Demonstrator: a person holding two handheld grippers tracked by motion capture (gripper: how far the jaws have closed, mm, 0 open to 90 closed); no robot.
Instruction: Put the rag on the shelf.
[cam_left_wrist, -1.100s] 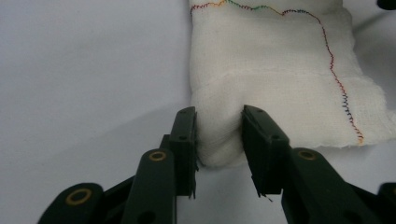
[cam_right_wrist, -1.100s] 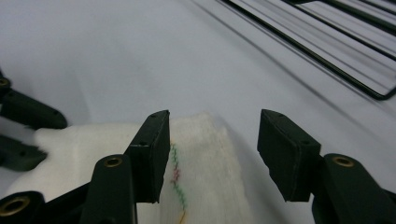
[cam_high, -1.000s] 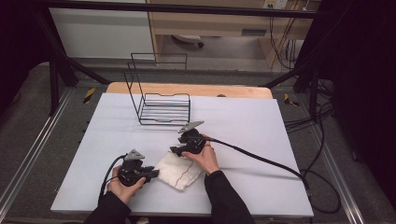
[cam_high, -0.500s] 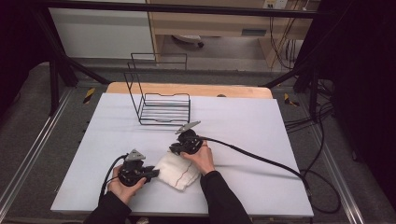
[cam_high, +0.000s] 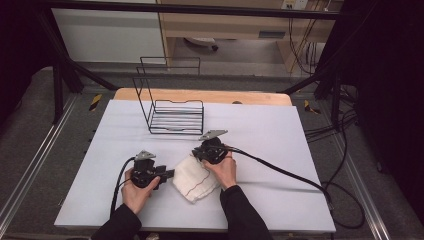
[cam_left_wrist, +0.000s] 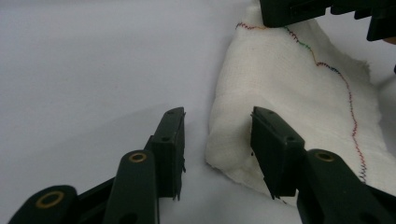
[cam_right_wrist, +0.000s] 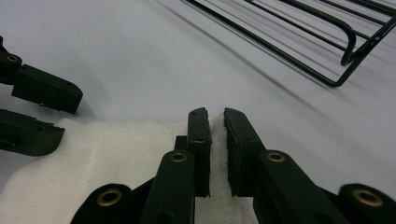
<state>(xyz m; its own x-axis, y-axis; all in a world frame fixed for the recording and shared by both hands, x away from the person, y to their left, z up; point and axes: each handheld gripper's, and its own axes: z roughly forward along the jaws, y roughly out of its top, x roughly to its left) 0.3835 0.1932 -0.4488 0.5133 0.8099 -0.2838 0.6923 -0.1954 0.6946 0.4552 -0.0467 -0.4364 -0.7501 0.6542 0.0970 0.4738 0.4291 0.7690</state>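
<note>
I see a white table (cam_high: 280, 130) that fills most of the high view, with my two forearms coming in from its near edge. Beyond both grippers, toward the far side of the table, stands a black wire rack (cam_high: 172, 107); in the right gripper view its wire base (cam_right_wrist: 327, 37) lies ahead of my right jaws and off to their right, well apart from them.

Between my two grippers lies a folded white cloth (cam_high: 196, 178) with a thin line of coloured stitching across it.

My right gripper (cam_high: 200, 153) sits at the cloth's far corner. In its own view the two black jaws are nearly together, with a thin fold of the cloth (cam_right_wrist: 217, 154) pinched up between them.

My left gripper (cam_high: 169, 174) rests low at the cloth's near-left edge, pointing toward it. In its own view the jaws stand well apart: the right jaw is pressed against the thick folded edge of the cloth (cam_left_wrist: 299, 88), and the left jaw is over bare table just beside it. It grips nothing.
</note>
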